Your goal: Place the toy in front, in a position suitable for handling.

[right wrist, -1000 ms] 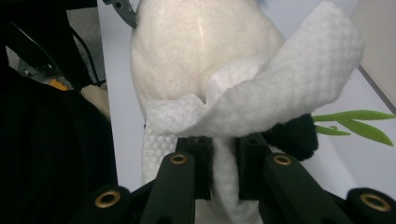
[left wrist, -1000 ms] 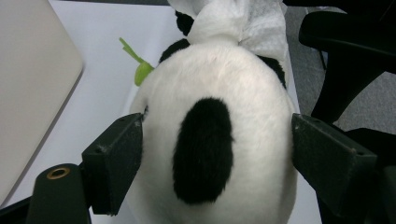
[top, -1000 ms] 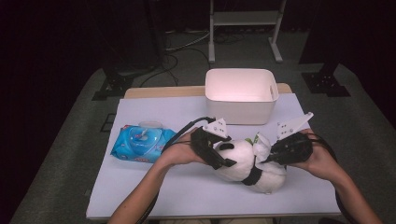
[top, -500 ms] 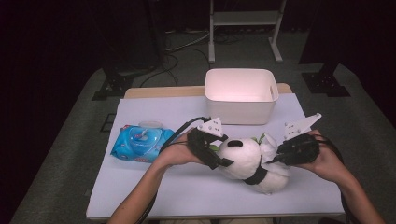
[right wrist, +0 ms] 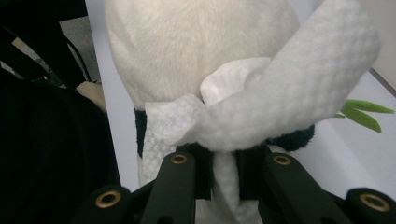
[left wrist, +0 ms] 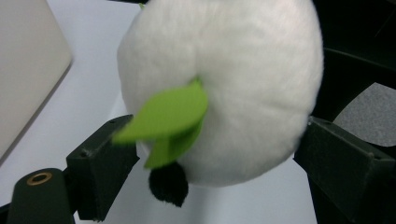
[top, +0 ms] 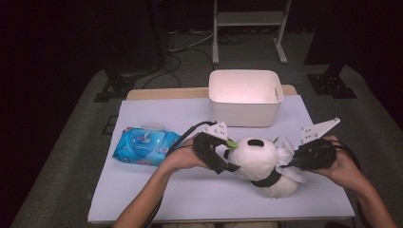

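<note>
The left gripper (top: 227,159) has just been opening its jaws: they now stand wide on either side of the plush panda's (top: 259,164) head, and in the left gripper view the black pads (left wrist: 105,158) flank the white fur without clearly pressing in. Compared with a second ago, the panda has slid a little toward the person's right and nearer the front edge of the table (top: 157,199), and the right gripper (top: 291,161) has followed it. I judge that the left hand is loosening its steadying hold so the head can be turned or re-seated while the wiping goes on.

The right gripper is clamped on a white wet wipe (right wrist: 261,107), its jaws nearly together with the wipe's tail pinched between them, and the bunched wipe is pressed against the panda's back.

The panda lies on its side on the table, in front of the white storage bin (top: 244,102) and well to the right of the blue wet-wipe pack (top: 142,147). Its long axis runs roughly crosswise, slanting toward the front: the head points toward the wipe pack, the body trails toward the right front corner. A green felt leaf (left wrist: 168,116) sticks out at the mouth.
</note>
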A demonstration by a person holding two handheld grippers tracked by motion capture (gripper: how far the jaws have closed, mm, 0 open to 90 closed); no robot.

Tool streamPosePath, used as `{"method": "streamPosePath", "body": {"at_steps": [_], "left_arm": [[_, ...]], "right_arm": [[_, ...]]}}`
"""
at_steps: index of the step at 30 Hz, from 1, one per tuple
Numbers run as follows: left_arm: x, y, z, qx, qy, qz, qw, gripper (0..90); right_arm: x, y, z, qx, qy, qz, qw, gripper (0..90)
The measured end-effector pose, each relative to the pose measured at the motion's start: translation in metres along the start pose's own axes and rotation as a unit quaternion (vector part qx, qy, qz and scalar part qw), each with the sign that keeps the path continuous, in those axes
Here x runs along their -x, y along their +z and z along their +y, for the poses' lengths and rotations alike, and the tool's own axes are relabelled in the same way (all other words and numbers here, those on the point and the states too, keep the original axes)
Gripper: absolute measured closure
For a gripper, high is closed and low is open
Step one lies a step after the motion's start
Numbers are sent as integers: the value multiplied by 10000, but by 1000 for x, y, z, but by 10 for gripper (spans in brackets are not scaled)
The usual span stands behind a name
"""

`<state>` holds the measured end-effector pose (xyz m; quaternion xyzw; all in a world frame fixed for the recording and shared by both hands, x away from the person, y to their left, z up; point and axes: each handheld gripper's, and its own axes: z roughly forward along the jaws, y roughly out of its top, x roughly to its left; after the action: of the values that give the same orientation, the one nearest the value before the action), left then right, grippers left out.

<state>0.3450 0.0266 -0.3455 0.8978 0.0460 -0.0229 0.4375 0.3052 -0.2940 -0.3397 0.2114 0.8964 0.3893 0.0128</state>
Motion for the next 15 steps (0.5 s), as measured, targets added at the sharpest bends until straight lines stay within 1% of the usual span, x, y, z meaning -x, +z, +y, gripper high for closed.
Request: {"method": "streamPosePath", "body": {"at_steps": [2, 3, 5, 8, 10, 11, 15], "left_arm": [[-2, 4, 0, 44, -76, -128, 9999, 122], [-2, 6, 0, 80, -93, -146, 9998, 124], [-3, 7, 0, 177, -126, -223, 9995, 163], [-4, 5, 1, 273, -201, -257, 9991, 223], [-4, 2, 2, 344, -239, -226, 9989, 238], [-4, 0, 3, 360, -233, -209, 9989, 238], [-5, -13, 7, 417, -218, -97, 9988, 246]], "right_arm": [[0, 0, -2, 10, 32, 25, 10000, 793], [0, -1, -3, 5, 38, 23, 10000, 793], [0, -1, -4, 11, 58, 12, 10000, 793], [0, -1, -4, 66, 57, -17, 10000, 793], [0, -1, -3, 140, 47, -6, 9999, 794], [0, -1, -2, 199, 23, -24, 9998, 795], [1, 2, 3, 424, 19, 31, 9991, 797]]}}
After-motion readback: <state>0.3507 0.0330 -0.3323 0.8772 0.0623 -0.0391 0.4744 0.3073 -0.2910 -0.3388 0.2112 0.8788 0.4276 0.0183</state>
